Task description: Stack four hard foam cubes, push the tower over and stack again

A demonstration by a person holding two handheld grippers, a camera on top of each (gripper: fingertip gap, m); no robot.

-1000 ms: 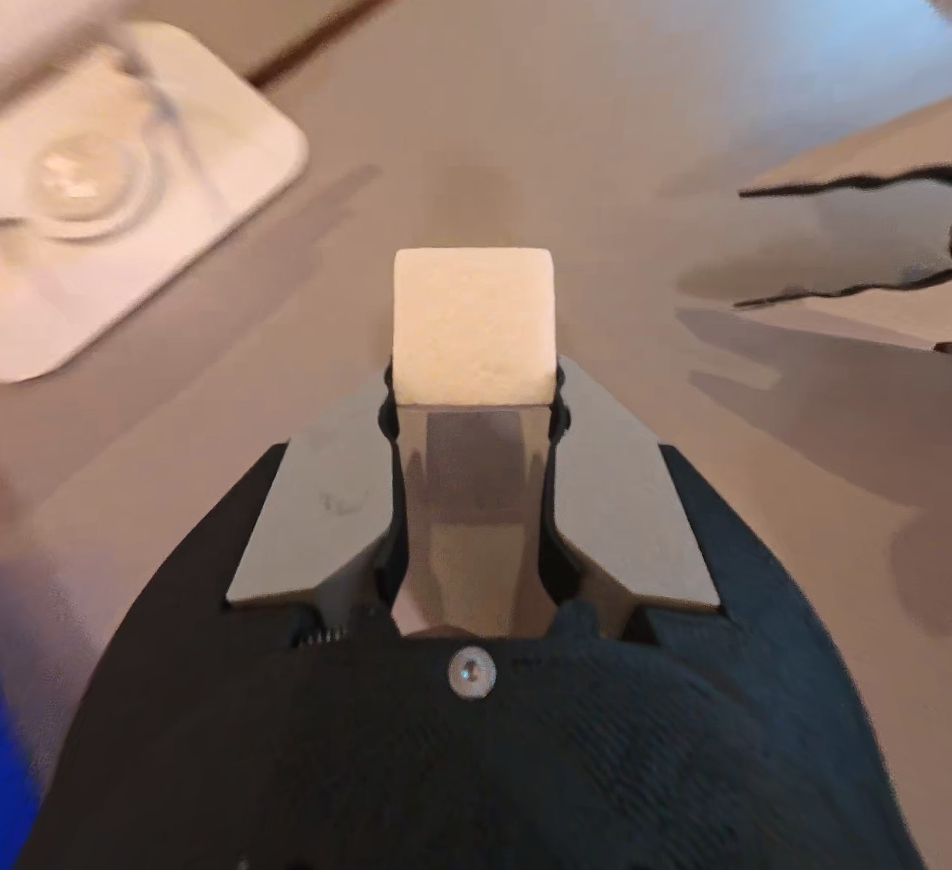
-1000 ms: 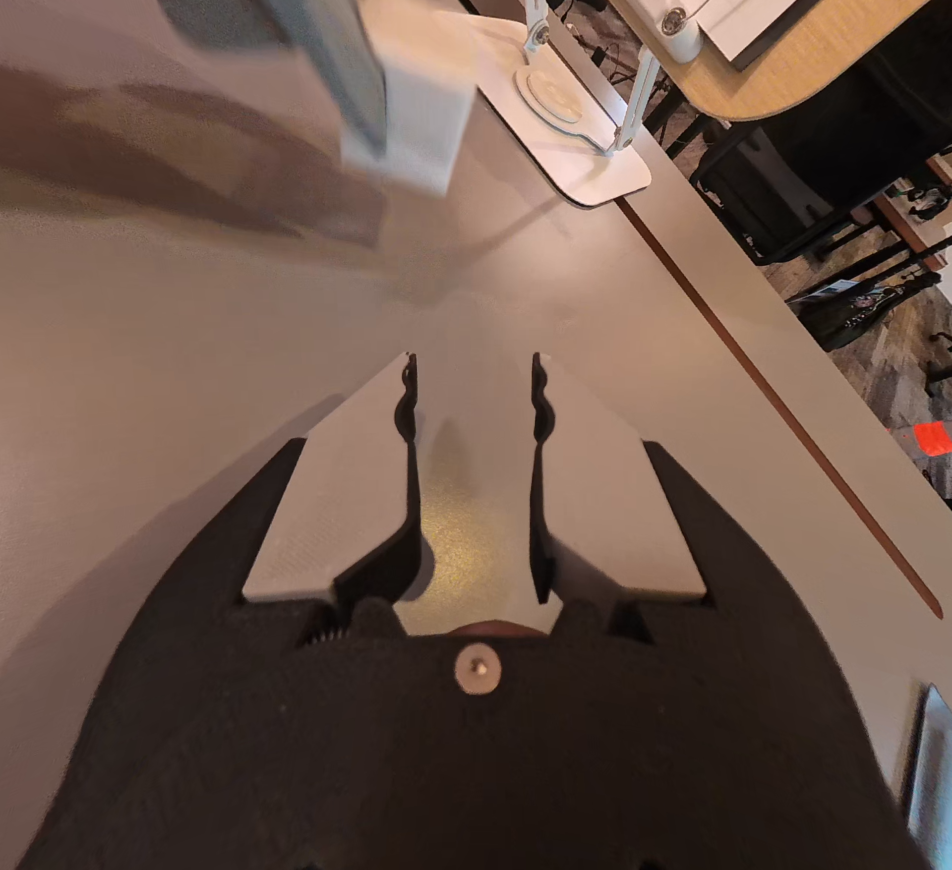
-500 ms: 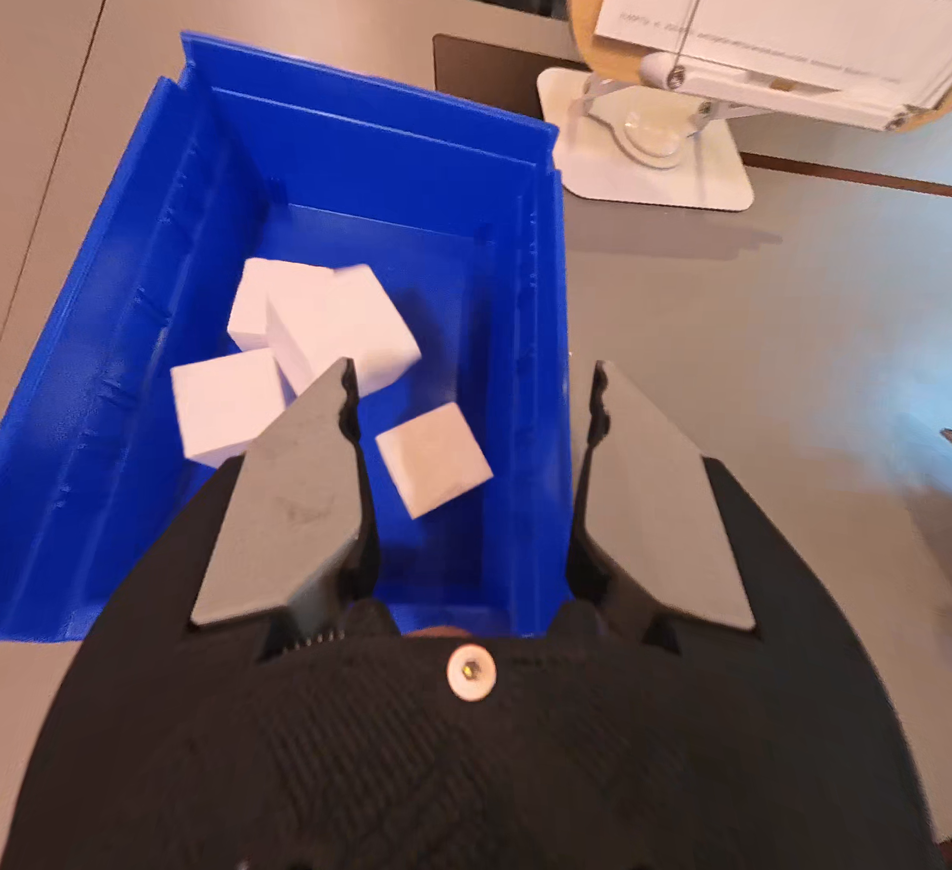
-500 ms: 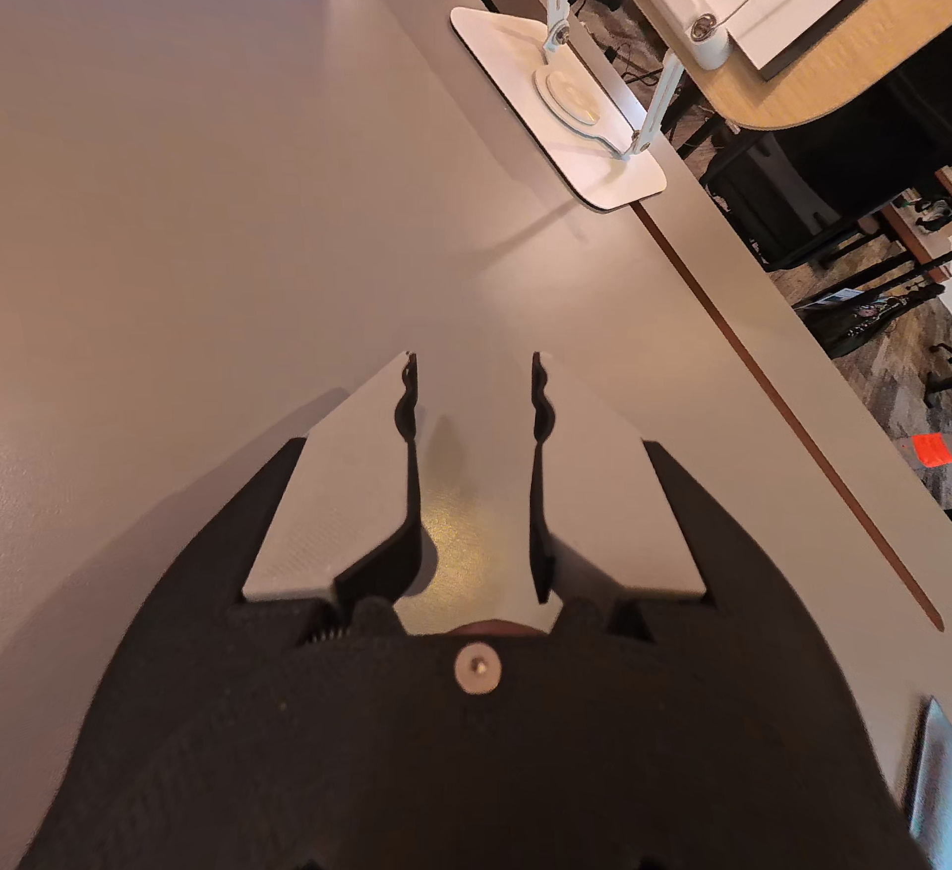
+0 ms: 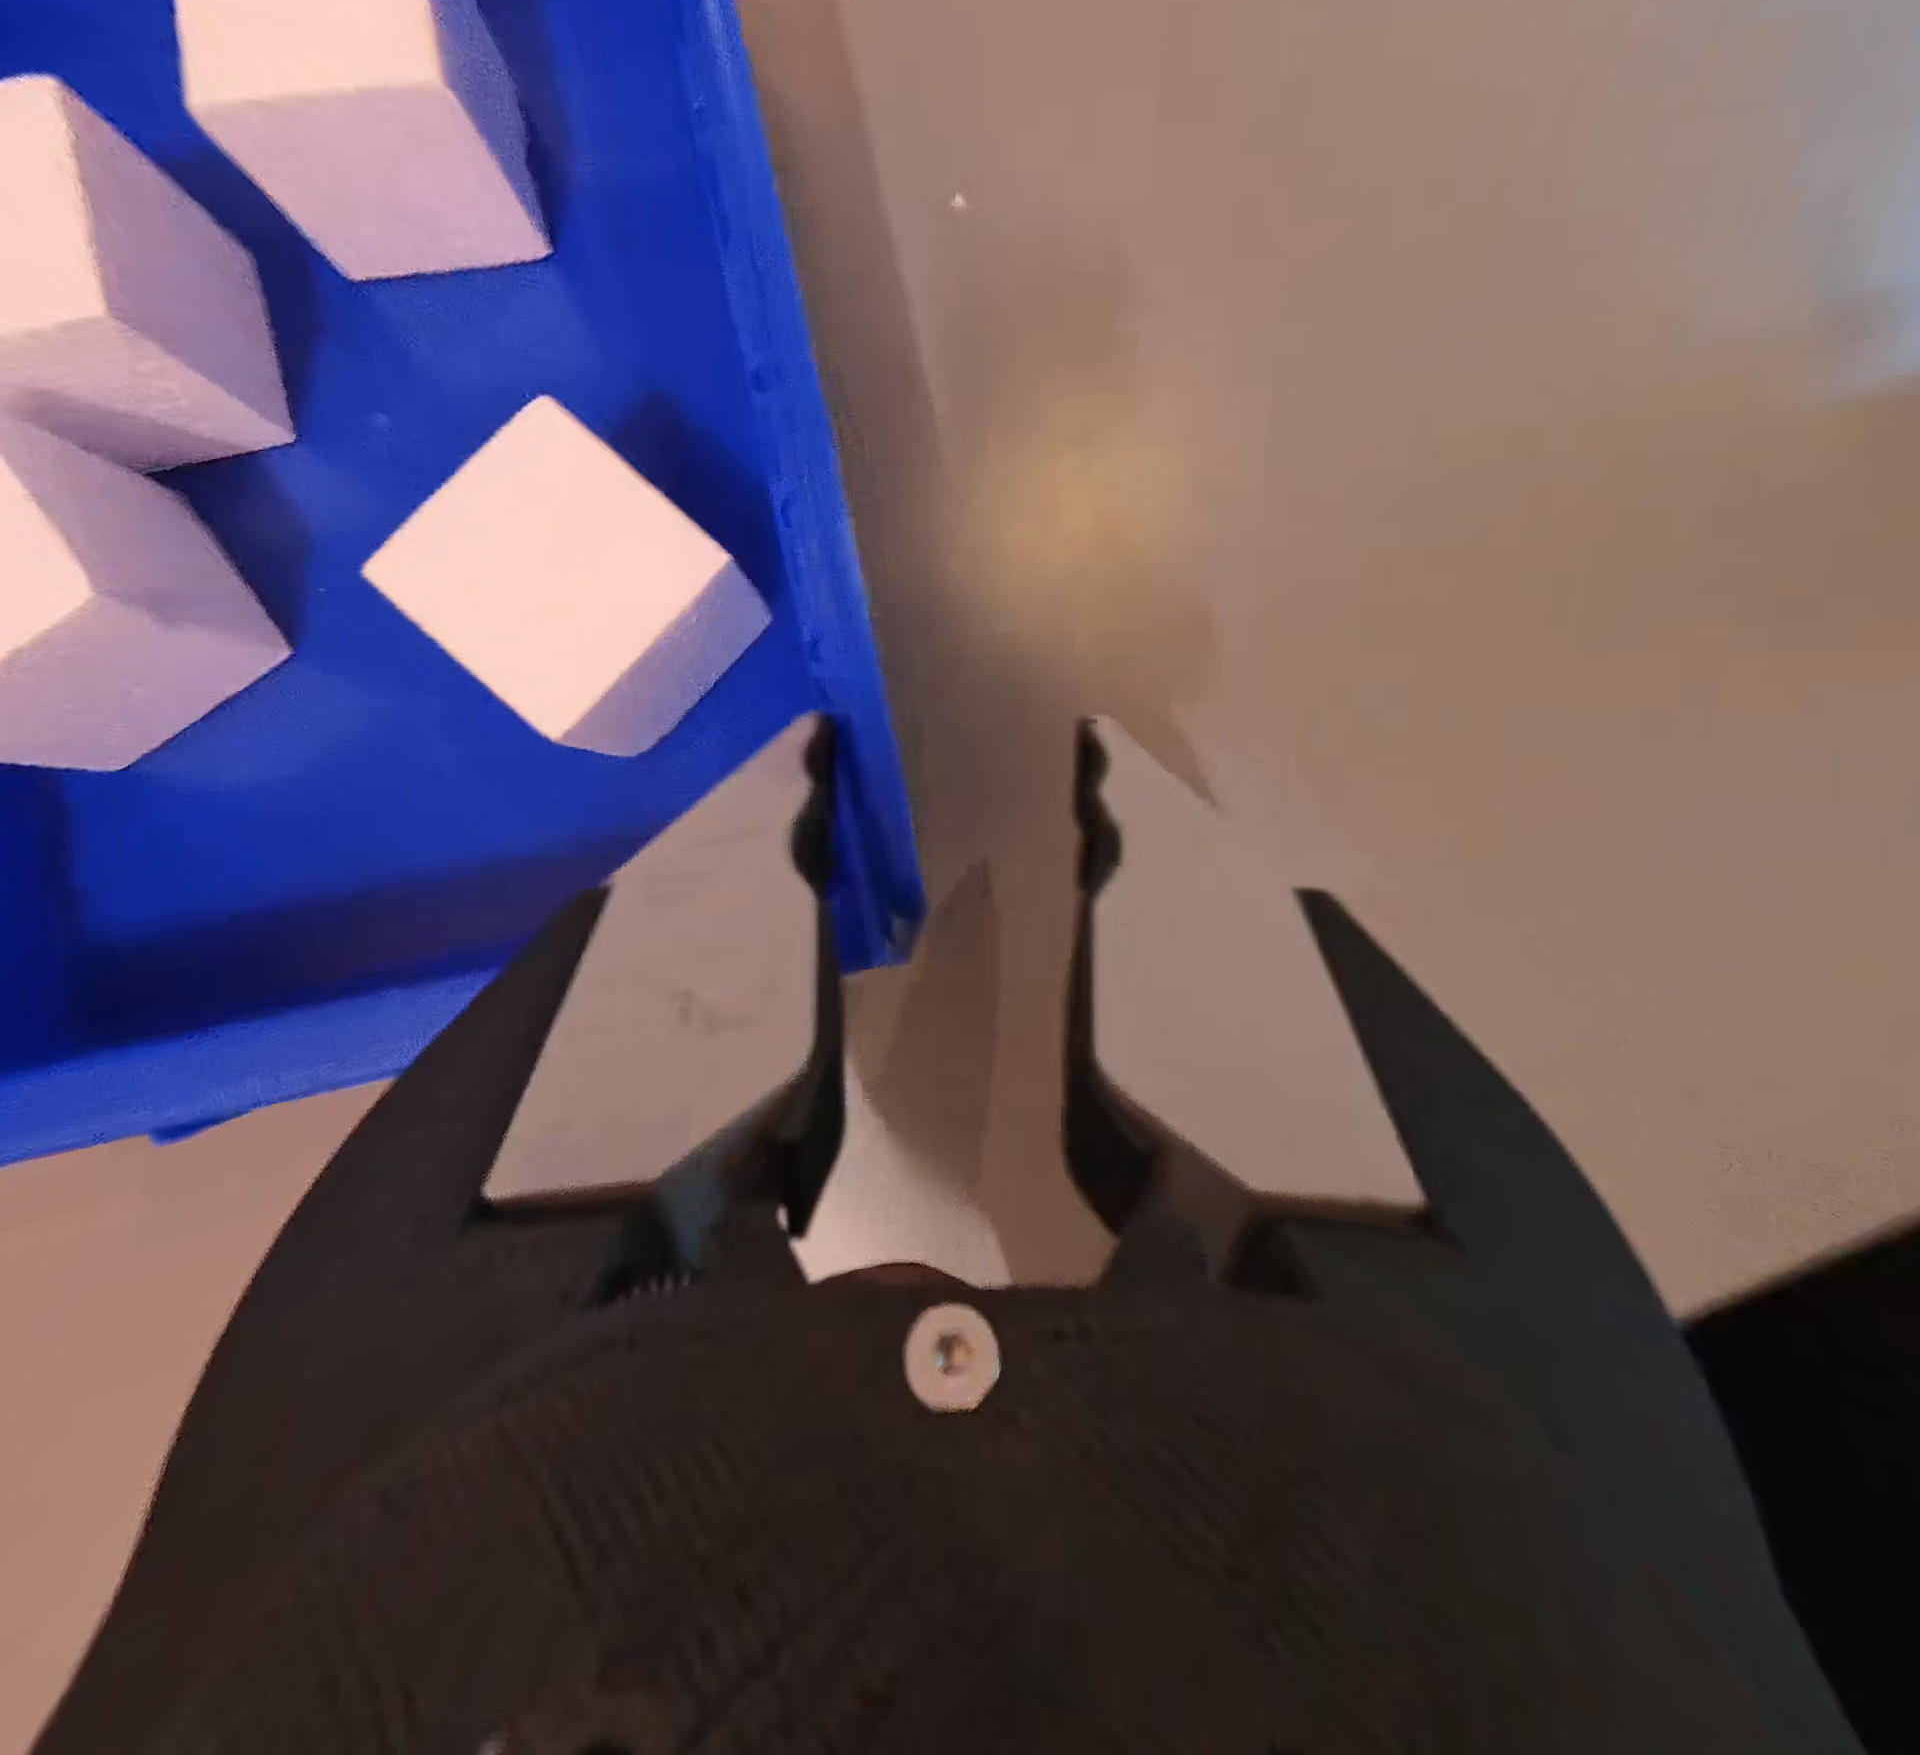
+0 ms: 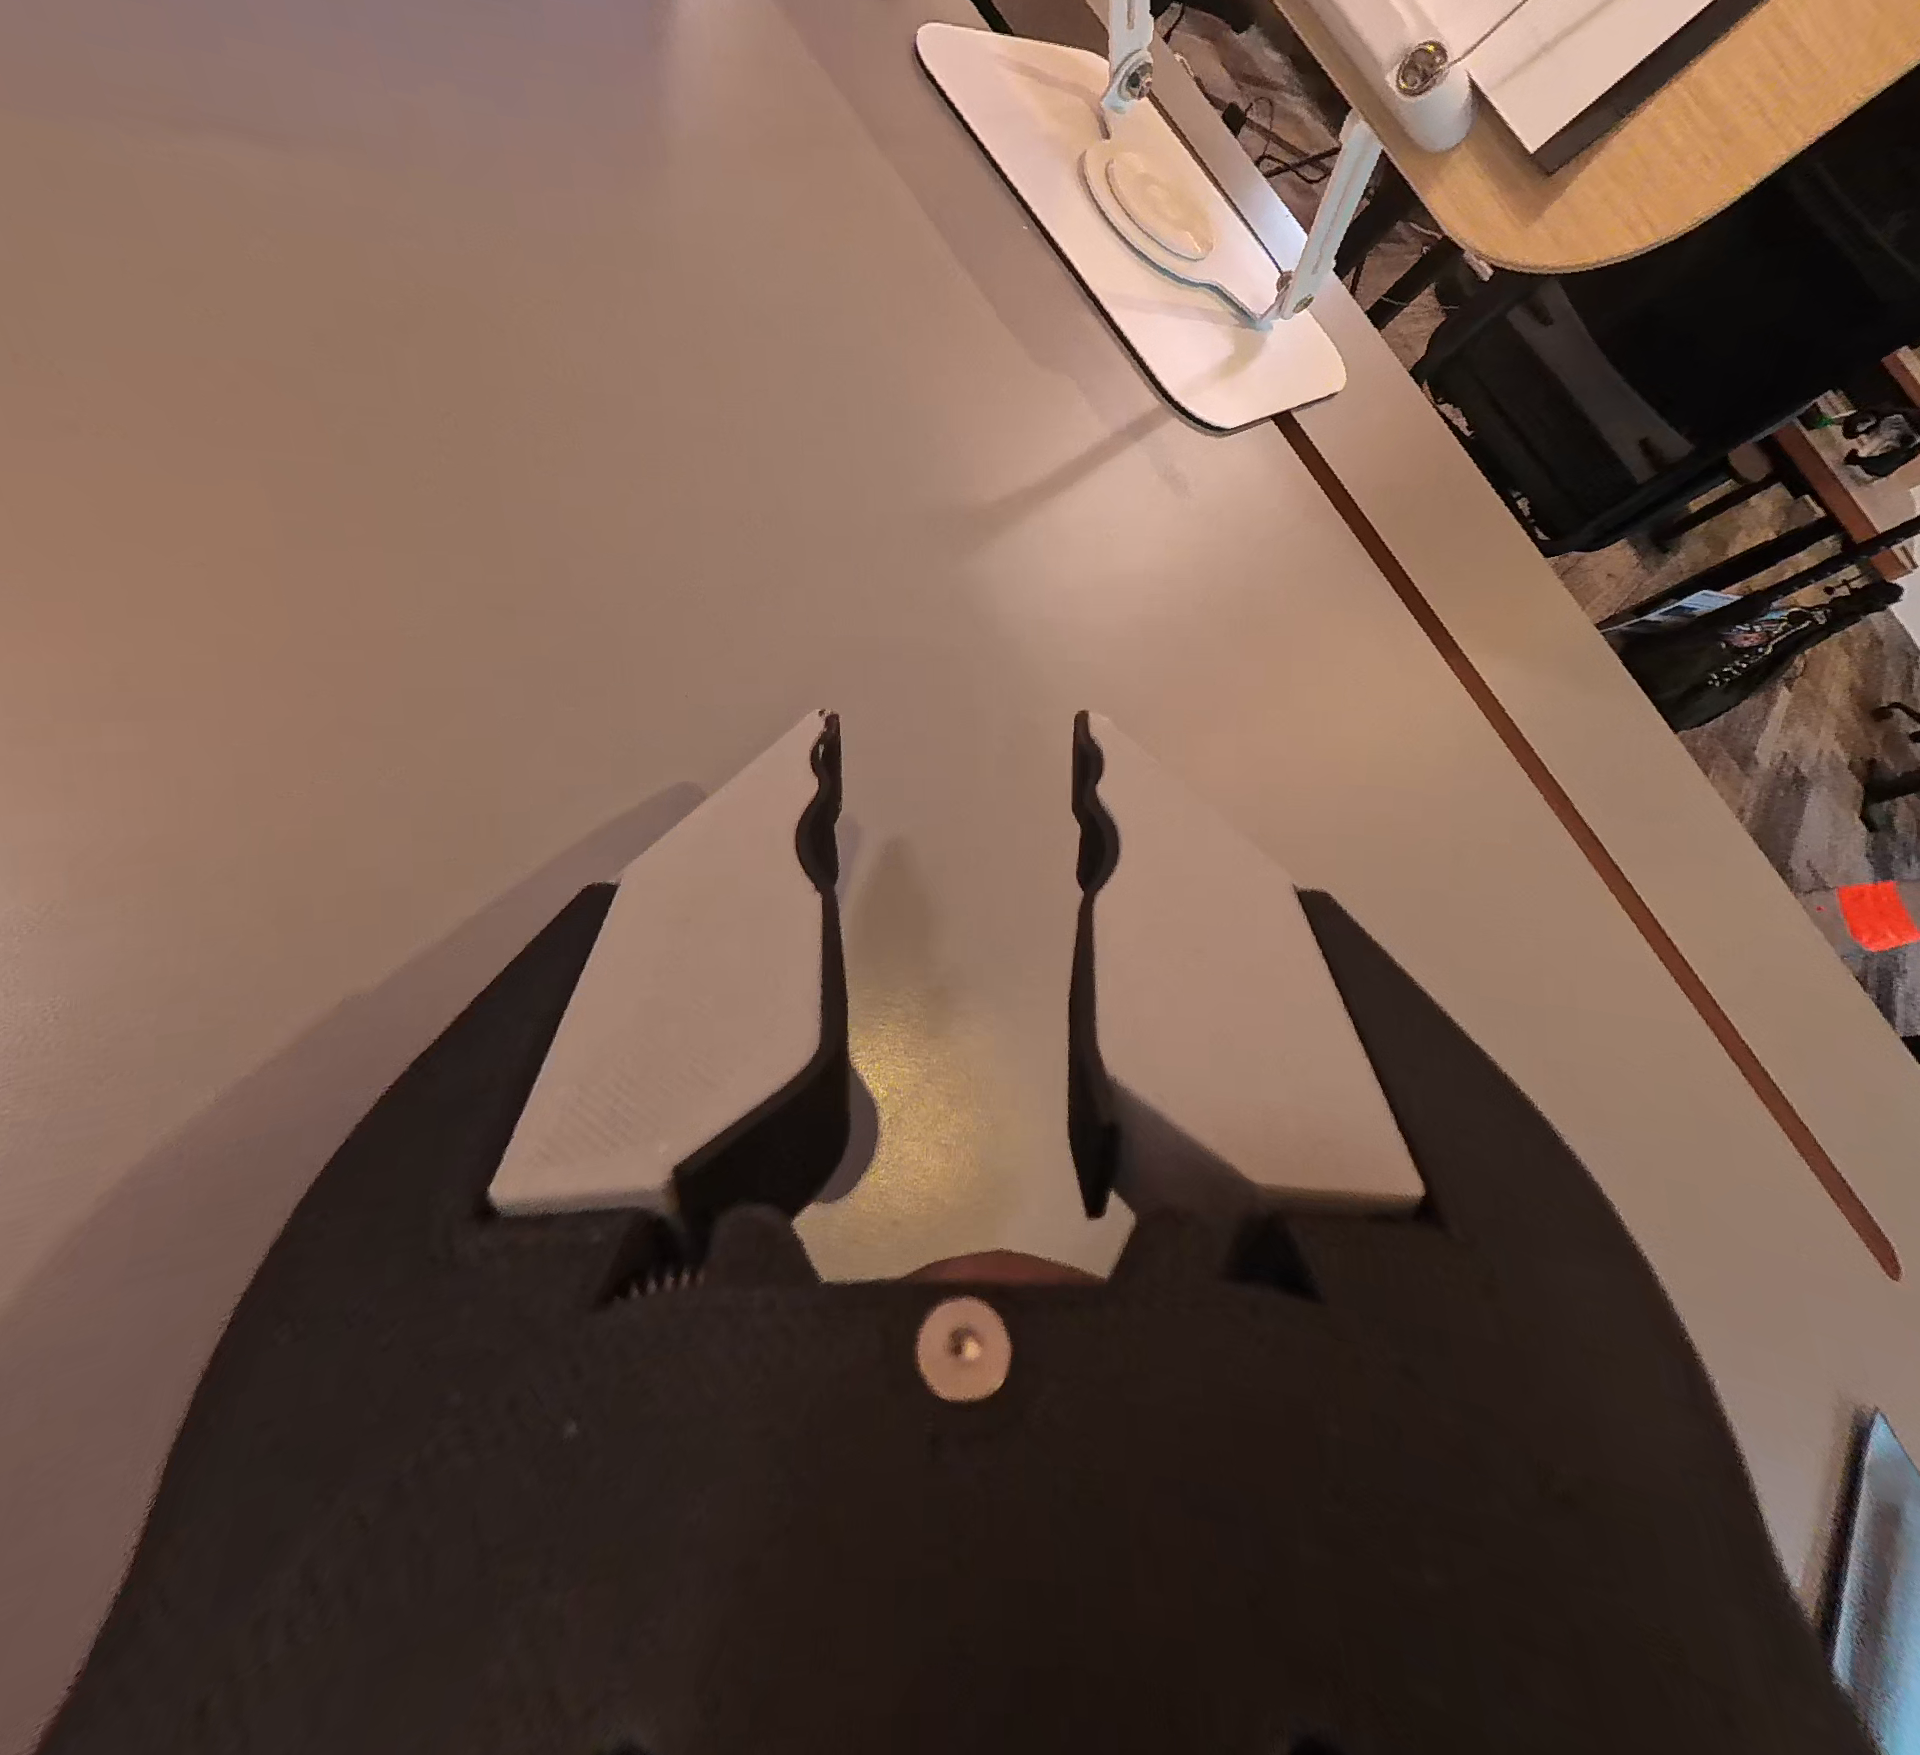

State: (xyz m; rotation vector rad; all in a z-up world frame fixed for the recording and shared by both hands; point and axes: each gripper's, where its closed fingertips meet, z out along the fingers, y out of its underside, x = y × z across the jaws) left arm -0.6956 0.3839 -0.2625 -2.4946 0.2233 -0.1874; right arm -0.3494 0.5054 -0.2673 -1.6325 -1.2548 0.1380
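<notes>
A grey table fills both wrist views, and at ten o'clock in the left wrist view a blue bin sits on it holding four white foam cubes, loose and unstacked. The left gripper hangs over the bin's near corner, fingers parted a moderate gap and holding nothing. The right gripper hovers over bare table, equally parted and empty, with a white stand base at one o'clock.

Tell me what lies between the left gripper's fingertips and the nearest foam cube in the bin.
In the left wrist view, only the blue bin's side wall and a strip of its floor separate the left gripper from the nearest cube.
</notes>
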